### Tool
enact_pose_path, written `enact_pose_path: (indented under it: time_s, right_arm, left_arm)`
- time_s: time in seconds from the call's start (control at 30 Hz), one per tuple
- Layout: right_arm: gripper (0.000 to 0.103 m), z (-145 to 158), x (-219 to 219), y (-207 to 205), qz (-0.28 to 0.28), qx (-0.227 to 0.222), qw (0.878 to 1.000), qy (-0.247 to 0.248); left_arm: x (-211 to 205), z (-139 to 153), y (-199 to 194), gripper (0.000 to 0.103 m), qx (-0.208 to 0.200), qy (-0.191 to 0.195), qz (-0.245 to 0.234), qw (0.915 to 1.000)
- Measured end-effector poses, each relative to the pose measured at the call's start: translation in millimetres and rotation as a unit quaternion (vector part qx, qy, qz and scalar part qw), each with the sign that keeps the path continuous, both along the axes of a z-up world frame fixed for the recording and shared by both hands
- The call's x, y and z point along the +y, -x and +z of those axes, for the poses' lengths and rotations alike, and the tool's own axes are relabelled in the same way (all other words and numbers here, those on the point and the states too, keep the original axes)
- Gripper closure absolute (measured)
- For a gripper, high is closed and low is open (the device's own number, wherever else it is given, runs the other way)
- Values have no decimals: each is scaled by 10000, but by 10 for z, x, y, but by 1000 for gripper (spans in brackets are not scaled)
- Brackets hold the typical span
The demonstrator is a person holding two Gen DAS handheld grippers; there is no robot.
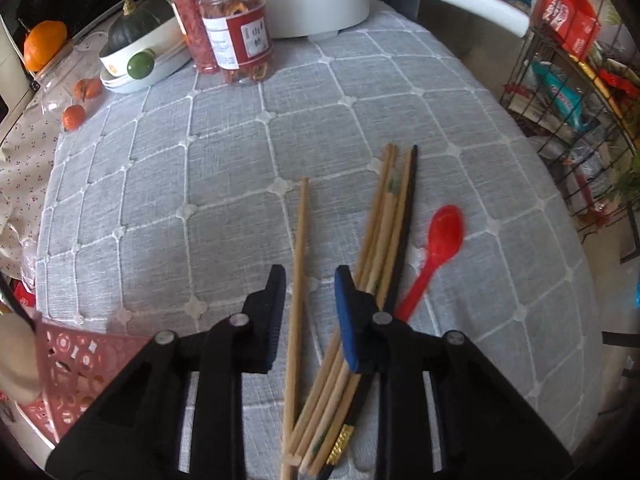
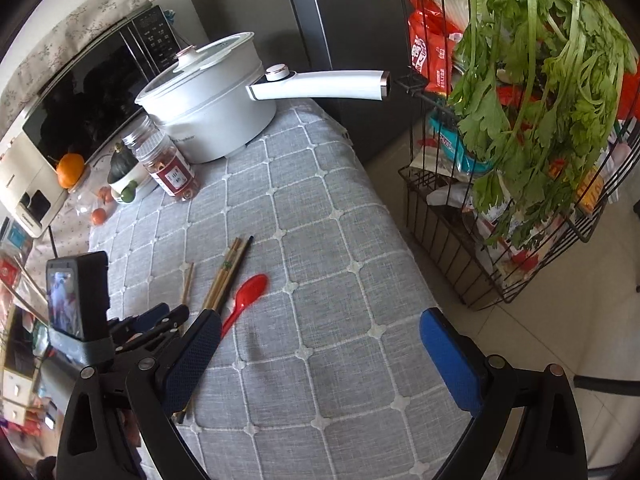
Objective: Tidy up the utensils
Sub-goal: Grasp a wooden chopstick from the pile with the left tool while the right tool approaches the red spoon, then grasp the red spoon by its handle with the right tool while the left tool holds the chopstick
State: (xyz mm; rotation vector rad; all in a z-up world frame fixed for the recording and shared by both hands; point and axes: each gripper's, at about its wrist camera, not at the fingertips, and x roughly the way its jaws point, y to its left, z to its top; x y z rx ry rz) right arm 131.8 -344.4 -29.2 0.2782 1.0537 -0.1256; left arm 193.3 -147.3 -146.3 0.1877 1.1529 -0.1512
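Left gripper: jaws narrowed, straddling a single wooden chopstick, pads not yet pressing it.
Right gripper: hovering wide above the grey tablecloth, holding nothing.
Red spoon: lying beside the chopstick bundle.

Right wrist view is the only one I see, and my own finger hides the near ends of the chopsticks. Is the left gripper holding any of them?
Observer: Not yet. One single chopstick lies between the fingers of the left gripper, but the pads do not press on it.
Operator: And the other chopsticks?
Observer: The bundle of chopsticks lies outside the jaws; one finger crosses over it.
Operator: Is any container near?
Observer: Yes, a pink basket shows at the lower left edge of the left wrist view, beside the gripper.
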Motion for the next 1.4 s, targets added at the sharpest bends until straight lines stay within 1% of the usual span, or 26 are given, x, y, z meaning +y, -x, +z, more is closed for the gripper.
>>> enact_pose_path:
  time_s: [0.13, 0.2, 0.23, 0.27, 0.37, 0.47, 0.6, 0.77, 0.87, 0.93, 1.0, 1.03, 1.07, 1.1, 1.13, 1.17, 1.2, 1.27, 1.4]
  right_arm:
    - [3, -6, 13, -19, 44, 19, 10000, -15]
    - [3, -11, 38, -33, 91, 34, 10000, -6]
    - [3, -19, 51, -46, 110, 45, 9999, 8]
    - [3, -26, 64, -56, 127, 62, 9999, 23]
    - [3, -63, 98, -79, 143, 120, 9998, 41]
    - [3, -135, 134, -112, 143, 225, 9996, 50]
    - [3, -282, 210, -157, 201, 453, 9988, 4]
    - [3, -382, 365, -208, 445, 561, 9973, -132]
    - [3, -421, 435, -262, 454, 591, 9969, -246]
    - [8, -466, 472, -312, 415, 609, 9965, -388]
    - [25, -548, 519, -379, 421, 666, 9953, -558]
    - [29, -592, 549, -405, 438, 708, 9947, -611]
    - [35, -643, 588, -437, 467, 762, 9941, -618]
    - [40, -691, 633, -470, 507, 801, 9938, -573]
    - [43, -737, 683, -506, 560, 825, 9938, -485]
    - [47, -780, 731, -542, 607, 841, 9939, -380]
    - [52, -819, 772, -576, 634, 862, 9938, -286]
    - [57, -896, 827, -637, 657, 886, 9936, -226]
    - [62, -1027, 904, -761, 608, 885, 9942, -57]
  left_arm:
    - [7, -133, -118, 81, 90, -57, 128, 9999]
    - [3, -146, -125, 83, 44, -56, 140, 9999]
    - [-2, -148, -138, 88, 60, -52, 136, 9999]
    - [-7, -143, -137, 95, 84, -34, 130, 9999]
    - [-12, -92, -78, 95, 59, -33, 32, 10000]
    - [25, 72, 71, 96, -78, 72, -142, 9998]
    - [116, 411, 346, 96, -337, 289, -341, 9984]
    - [394, 813, 700, 96, -695, 518, -549, 9947]
    - [570, 1016, 904, 96, -893, 675, -644, 9916]
    - [692, 1125, 1013, 96, -979, 834, -662, 9895]
    - [807, 1190, 1105, 96, -1080, 984, -643, 9872]
    - [870, 1209, 1153, 96, -1160, 1038, -618, 9859]
    - [920, 1222, 1184, 96, -1215, 1069, -583, 9851]
    - [967, 1233, 1197, 96, -1214, 1106, -562, 9848]
    - [991, 1238, 1197, 96, -1202, 1168, -559, 9843]
    - [1026, 1256, 1198, 96, -1229, 1200, -540, 9837]
    - [1044, 1273, 1207, 96, -1277, 1180, -524, 9834]
    - [1095, 1276, 1230, 96, -1296, 1174, -513, 9833]
    - [1218, 1275, 1267, 96, -1279, 1247, -465, 9828]
